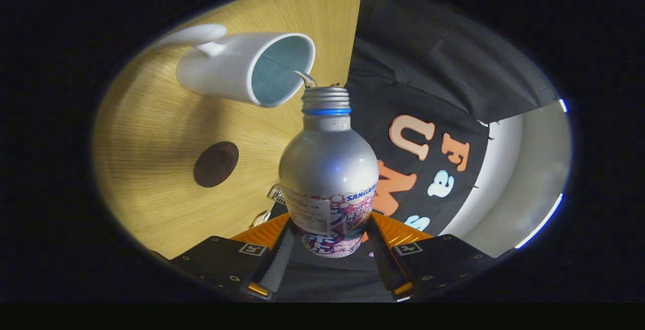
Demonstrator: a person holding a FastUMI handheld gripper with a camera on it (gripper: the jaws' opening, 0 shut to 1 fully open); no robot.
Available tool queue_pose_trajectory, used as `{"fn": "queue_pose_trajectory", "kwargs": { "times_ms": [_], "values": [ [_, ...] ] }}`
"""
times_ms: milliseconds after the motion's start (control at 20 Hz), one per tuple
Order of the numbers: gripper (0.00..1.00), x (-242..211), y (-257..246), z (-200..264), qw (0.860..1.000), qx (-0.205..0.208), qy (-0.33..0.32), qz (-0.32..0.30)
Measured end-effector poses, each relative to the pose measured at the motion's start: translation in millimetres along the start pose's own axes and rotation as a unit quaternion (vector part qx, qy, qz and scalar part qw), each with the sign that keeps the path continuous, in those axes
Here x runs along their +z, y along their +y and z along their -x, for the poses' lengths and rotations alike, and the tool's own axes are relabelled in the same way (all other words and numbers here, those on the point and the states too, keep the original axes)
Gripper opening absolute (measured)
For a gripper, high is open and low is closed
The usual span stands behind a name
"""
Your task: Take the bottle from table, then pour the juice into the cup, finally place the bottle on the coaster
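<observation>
Tool (330, 242) clamps bottle (328, 169), tipped with its mouth at the cup (247, 68) rim. Advice: tilt slowly, hold the mouth over the opening; coaster (215, 163) waits on worktop (151, 133).

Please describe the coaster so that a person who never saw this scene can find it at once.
On the light wooden table, look beside the white ceramic cup, away from the silver metal bottle that the tool is shut on. The coaster is the small, flat, dark brown round disc, the only dark thing there.
</observation>
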State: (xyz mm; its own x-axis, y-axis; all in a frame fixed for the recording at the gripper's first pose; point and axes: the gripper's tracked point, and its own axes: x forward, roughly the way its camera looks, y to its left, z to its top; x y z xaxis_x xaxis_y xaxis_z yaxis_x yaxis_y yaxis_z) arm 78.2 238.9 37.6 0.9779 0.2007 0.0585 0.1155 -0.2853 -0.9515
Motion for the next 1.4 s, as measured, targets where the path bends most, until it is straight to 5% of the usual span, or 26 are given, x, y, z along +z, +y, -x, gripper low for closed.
{"fn": "queue_pose_trajectory", "kwargs": {
  "times_ms": [1400],
  "values": [
    [0.76, 3, -12, -1, 0.999, 0.018, -0.008, 0.051]
  ]
}}
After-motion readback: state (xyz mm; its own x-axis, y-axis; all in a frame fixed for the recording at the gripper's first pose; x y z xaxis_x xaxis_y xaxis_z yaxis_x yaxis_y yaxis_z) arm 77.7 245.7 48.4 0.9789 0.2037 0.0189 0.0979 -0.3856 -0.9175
